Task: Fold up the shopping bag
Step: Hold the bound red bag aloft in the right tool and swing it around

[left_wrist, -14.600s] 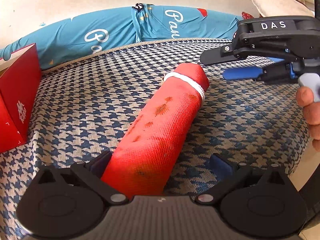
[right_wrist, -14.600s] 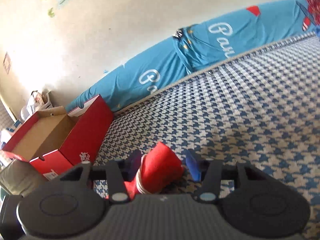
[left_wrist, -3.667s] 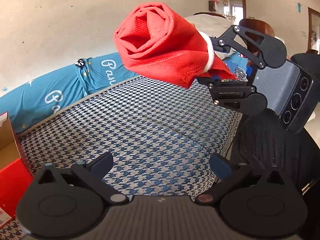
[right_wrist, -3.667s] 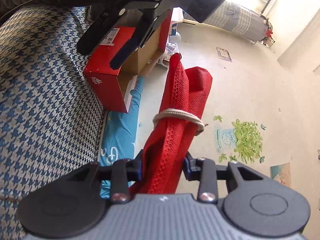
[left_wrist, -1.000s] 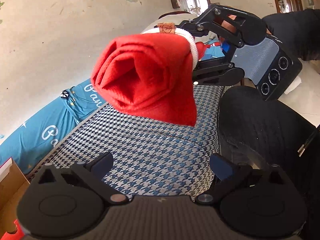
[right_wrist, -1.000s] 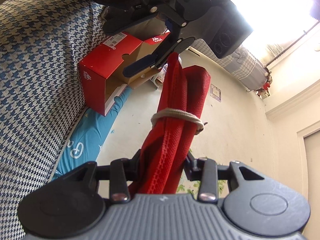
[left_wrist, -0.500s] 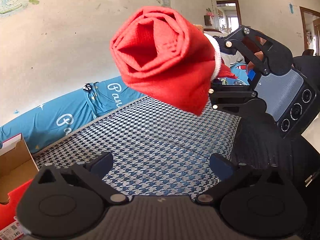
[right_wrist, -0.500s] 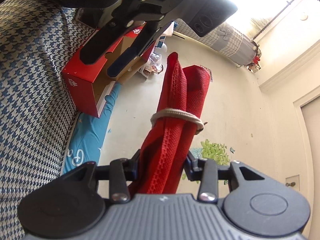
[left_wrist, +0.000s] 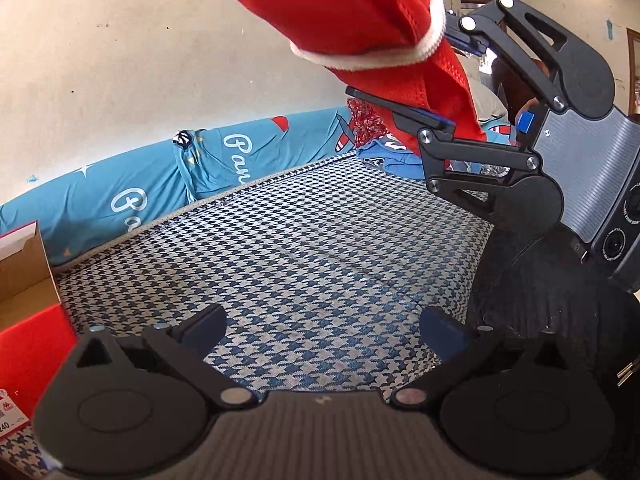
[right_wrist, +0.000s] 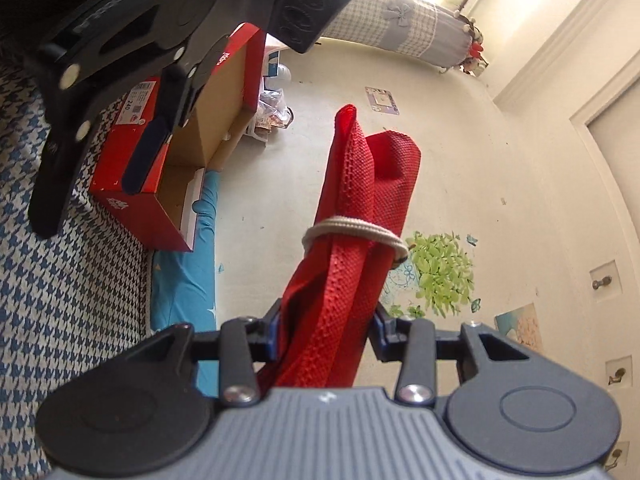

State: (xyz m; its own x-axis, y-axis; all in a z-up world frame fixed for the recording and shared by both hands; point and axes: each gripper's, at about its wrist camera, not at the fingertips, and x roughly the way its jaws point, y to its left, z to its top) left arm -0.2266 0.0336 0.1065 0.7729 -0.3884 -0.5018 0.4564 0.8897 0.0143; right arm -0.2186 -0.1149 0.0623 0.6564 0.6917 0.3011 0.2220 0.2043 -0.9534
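Observation:
The red mesh shopping bag is rolled into a tube, and a white cord is tied around it. My right gripper is shut on one end and holds the roll up in the air above the bed. In the left wrist view the bag fills the top, its far end cut off by the frame, with the right gripper clamped behind the cord. My left gripper is open and holds nothing, low over the mattress and apart from the bag. The right wrist view shows the left gripper at upper left.
A houndstooth mattress lies below, with a blue printed bolster along the wall. An open red shoe box sits at the bed's end and shows again as the red box. The person's dark clothing is at the right.
The right gripper has rolled and lifted the bag, so the roll now sits higher in the left wrist view and its open end leaves the frame. The left gripper stays open.

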